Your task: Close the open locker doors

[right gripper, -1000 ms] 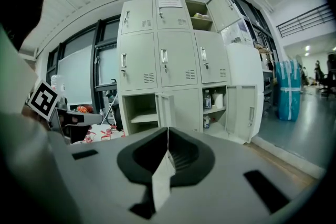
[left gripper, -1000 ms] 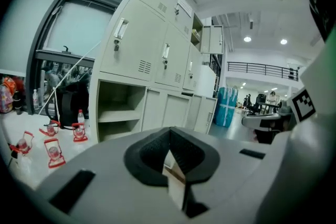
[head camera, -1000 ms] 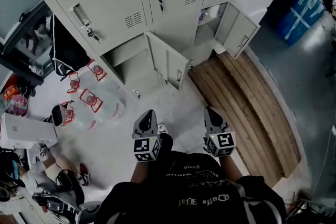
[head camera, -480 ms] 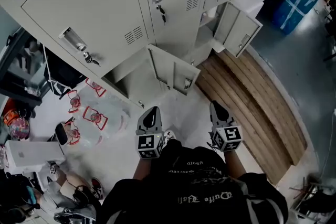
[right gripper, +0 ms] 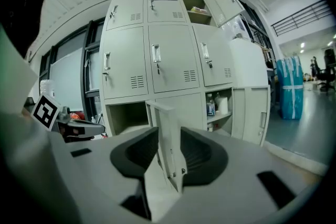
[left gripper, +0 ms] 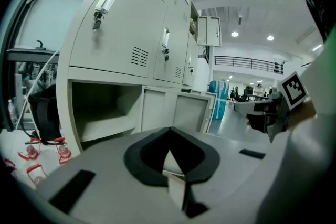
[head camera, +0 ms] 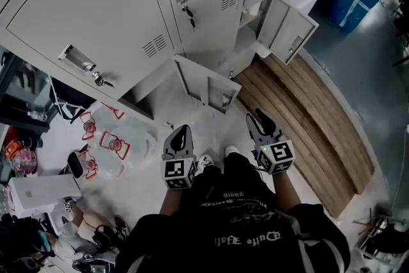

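the low door stands open at the locker base, with a second door to its right. likely light, stiff sheet metal; push near the free edge. right gripper: jaws just opened, empty. left gripper: clenched, empty. both well apart from the doors.

pale grey metal lockers, three rows by three columns, with three doors standing open. bottom left door: swung out roughly square to the front, hinged on the right side of its compartment, inner face showing. bottom right door: swung wide to the right, latch recess near the free edge. top right door: swung out to the right. remaining doors shut, keys hanging in several locks.
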`<state>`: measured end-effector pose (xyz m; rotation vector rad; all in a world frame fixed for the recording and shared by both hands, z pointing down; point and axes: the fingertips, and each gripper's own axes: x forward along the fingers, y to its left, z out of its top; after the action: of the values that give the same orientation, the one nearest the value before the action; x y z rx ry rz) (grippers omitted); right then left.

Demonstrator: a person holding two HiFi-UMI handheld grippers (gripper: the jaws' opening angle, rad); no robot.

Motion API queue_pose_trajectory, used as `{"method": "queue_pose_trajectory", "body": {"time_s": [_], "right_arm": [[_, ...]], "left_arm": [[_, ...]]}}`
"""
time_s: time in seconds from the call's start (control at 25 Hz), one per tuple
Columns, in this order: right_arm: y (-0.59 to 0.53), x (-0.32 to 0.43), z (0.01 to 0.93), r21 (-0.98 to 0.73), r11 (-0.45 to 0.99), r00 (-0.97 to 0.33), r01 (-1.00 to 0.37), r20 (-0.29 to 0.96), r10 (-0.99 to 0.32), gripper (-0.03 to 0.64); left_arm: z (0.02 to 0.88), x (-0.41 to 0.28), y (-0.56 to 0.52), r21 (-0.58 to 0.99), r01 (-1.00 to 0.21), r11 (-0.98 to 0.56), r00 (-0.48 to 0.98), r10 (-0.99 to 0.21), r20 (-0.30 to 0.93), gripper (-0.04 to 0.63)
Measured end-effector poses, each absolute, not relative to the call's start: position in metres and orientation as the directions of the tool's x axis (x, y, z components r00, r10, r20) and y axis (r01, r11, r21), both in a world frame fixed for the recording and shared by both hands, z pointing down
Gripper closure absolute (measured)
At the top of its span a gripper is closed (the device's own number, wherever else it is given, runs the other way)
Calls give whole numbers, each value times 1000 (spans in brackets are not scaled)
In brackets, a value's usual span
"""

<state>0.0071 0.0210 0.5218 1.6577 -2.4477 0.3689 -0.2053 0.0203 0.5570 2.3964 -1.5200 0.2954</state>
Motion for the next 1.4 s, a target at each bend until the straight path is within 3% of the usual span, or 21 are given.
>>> {"method": "queue_pose_trajectory", "body": {"time_s": [0.44,1.04,1.2,1.4], "right_arm": [[-30,-3,525,-118,551,-556,-826,326,-764,467],[-58,-15,536,-67,678,-650,-732,367,-665,468],[-58,-17,536,-30,703,-661,-711,369,-653,526],[-55,-17,538,-2,731,-677,-682,381,-630,528]], "left_arm": [[549,-204,14,137,-953,-269,300,-896,327,589],[556,-211,27,119,-985,-123,158,-919,360,589],[556,-210,31,110,-989,-101,134,-923,360,589],[554,-210,40,110,-992,-59,95,-927,364,588]]}}
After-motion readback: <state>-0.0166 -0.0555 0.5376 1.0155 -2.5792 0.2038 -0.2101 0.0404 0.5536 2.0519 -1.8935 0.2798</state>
